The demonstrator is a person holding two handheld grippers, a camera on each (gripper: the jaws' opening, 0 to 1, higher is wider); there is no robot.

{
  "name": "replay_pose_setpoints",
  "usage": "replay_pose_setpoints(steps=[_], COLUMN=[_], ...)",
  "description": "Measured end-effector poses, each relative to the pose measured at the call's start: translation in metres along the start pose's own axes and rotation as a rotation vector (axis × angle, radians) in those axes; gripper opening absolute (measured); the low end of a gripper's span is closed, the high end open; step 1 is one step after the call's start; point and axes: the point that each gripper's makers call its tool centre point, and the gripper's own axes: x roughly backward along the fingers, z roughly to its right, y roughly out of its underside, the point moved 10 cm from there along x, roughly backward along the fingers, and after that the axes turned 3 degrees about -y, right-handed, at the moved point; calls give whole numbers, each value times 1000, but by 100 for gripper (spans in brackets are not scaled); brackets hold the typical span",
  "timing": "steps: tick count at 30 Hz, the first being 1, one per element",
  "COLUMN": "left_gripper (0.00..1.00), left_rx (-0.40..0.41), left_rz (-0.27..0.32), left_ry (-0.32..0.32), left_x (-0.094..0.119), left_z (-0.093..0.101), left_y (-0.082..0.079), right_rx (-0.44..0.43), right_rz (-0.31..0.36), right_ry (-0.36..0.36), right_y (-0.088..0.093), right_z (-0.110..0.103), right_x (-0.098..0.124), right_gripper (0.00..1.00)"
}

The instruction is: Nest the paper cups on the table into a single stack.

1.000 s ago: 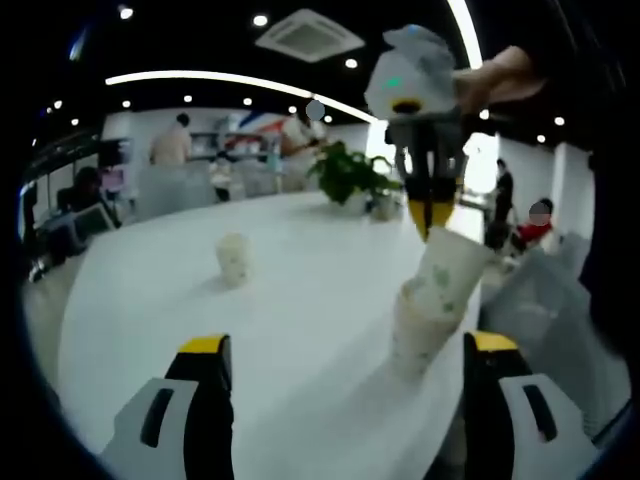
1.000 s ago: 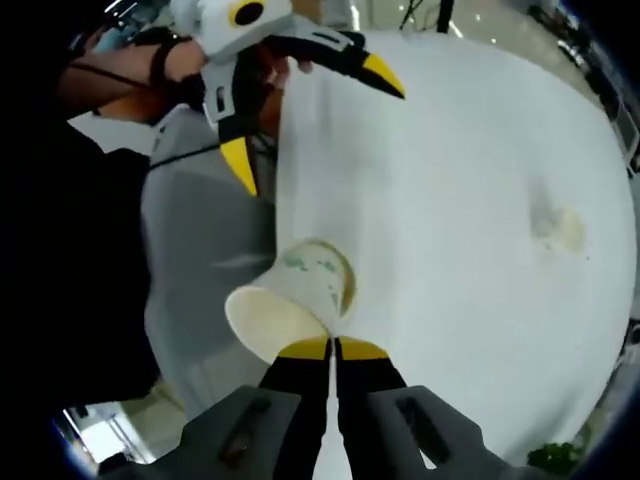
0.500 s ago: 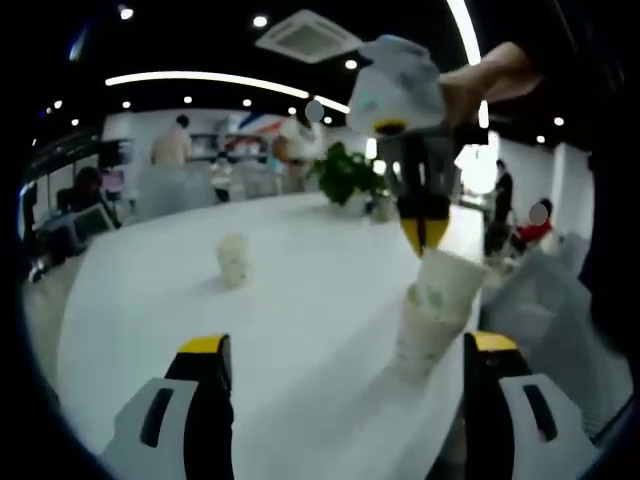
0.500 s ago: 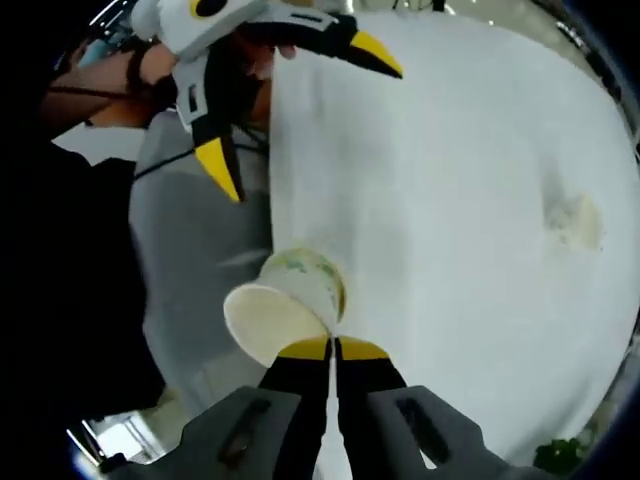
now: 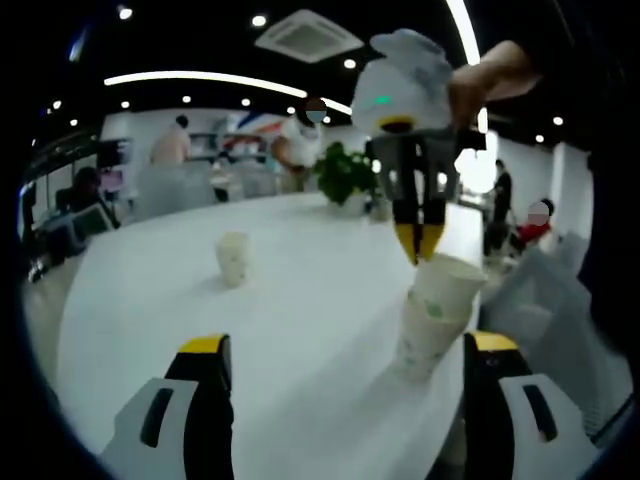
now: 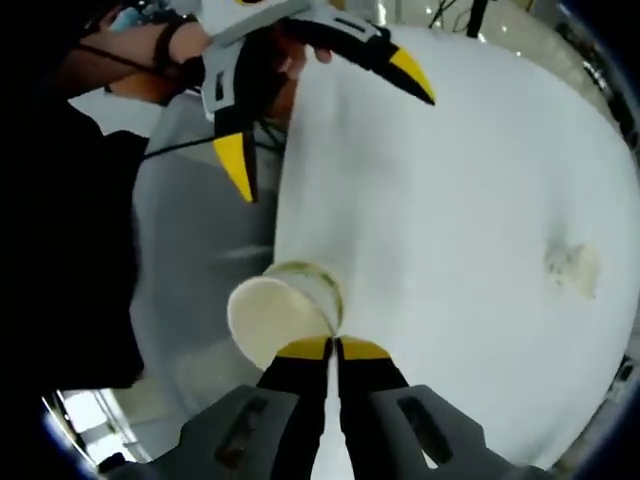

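Since a second earlier, the top cup [image 5: 447,287] had sunk deeper into the stack [image 5: 428,335] near the white table's [image 5: 300,300] edge; in the left gripper view, the right gripper [image 5: 418,240] pinched that cup's rim, a lone cup [image 5: 232,259] stood well apart, and the left gripper [image 5: 345,350] hung with jaws wide apart; in the right gripper view, the right gripper [image 6: 332,348] clamped the cup's [image 6: 270,318] rim, the left gripper [image 6: 325,125] gaping above, the lone cup [image 6: 572,270] far right.

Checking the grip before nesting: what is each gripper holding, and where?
Right gripper pinches the top paper cup by its rim. Left gripper holds nothing, jaws open.
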Motion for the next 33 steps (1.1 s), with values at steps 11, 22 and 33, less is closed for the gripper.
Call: replay_pose_setpoints(steps=[11,22,33], left_gripper=[95,95,95], left_rx=[-6,-9,13], left_rz=[-7,0,22], left_ry=[-3,-6,-45], left_x=[3,3,7], left_z=[-3,-3,-11], left_y=[1,-2,-11], right_rx=[23,-123,-330], right_rz=[12,90,522], right_ry=[12,1,148], right_y=[-2,18,81], right_z=[0,-10,-26], right_x=[-1,13,32], right_gripper=[7,6,1])
